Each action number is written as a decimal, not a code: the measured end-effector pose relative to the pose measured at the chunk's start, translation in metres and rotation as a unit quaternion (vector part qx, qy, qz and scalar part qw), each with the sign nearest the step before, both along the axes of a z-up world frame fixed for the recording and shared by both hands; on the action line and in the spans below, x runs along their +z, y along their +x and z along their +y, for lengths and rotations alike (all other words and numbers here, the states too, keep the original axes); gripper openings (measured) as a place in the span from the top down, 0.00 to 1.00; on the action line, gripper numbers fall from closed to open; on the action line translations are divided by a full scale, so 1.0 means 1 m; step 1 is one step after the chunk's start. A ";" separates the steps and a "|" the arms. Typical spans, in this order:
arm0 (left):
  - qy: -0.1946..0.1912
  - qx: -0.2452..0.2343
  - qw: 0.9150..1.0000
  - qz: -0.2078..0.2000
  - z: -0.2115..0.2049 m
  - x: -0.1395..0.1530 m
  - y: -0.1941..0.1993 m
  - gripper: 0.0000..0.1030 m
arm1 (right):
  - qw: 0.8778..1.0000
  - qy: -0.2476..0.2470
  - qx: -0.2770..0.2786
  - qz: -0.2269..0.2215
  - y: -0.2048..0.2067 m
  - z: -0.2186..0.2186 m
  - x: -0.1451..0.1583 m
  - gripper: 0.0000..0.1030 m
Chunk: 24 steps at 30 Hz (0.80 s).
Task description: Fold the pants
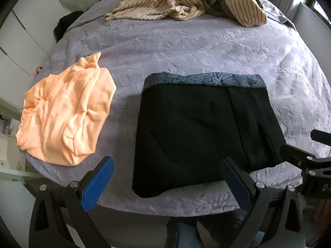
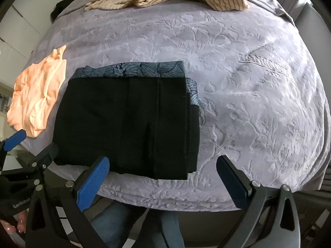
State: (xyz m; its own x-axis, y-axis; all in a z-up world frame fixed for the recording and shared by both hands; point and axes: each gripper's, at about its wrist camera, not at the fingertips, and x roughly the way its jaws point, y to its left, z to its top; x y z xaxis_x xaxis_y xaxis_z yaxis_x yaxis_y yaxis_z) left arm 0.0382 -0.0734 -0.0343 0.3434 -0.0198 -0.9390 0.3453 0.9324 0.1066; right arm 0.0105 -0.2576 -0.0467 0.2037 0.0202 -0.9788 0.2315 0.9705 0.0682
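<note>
The black pants [image 1: 198, 128] lie folded into a neat rectangle on the lavender bed cover [image 1: 186, 47], with a blue leaf-patterned layer [image 1: 206, 79] showing along the far edge. They also show in the right wrist view [image 2: 128, 119]. My left gripper [image 1: 168, 163] is open and empty, hovering over the pants' near edge at the bed's front. My right gripper [image 2: 163, 165] is open and empty, just in front of the pants' near right corner. The right gripper's body shows at the right edge of the left wrist view [image 1: 306, 161].
A crumpled orange garment [image 1: 66, 111] lies left of the pants near the bed's left edge. A pile of beige striped clothes [image 1: 186, 2] sits at the far side. White cabinets [image 1: 18, 33] stand to the left. The person's jeans [image 2: 132, 225] show below the bed edge.
</note>
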 end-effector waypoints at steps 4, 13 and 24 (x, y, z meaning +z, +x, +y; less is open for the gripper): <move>0.007 0.005 1.000 0.000 -0.005 0.002 -0.004 0.00 | 1.000 0.002 0.006 0.005 0.000 -0.007 0.000 0.00; 0.013 0.018 1.000 0.000 -0.012 0.005 -0.007 0.00 | 1.000 0.006 0.012 0.005 -0.002 -0.013 0.001 0.00; 0.010 0.023 1.000 0.004 -0.014 0.005 -0.005 0.00 | 1.000 0.007 0.012 0.006 -0.001 -0.015 0.000 0.00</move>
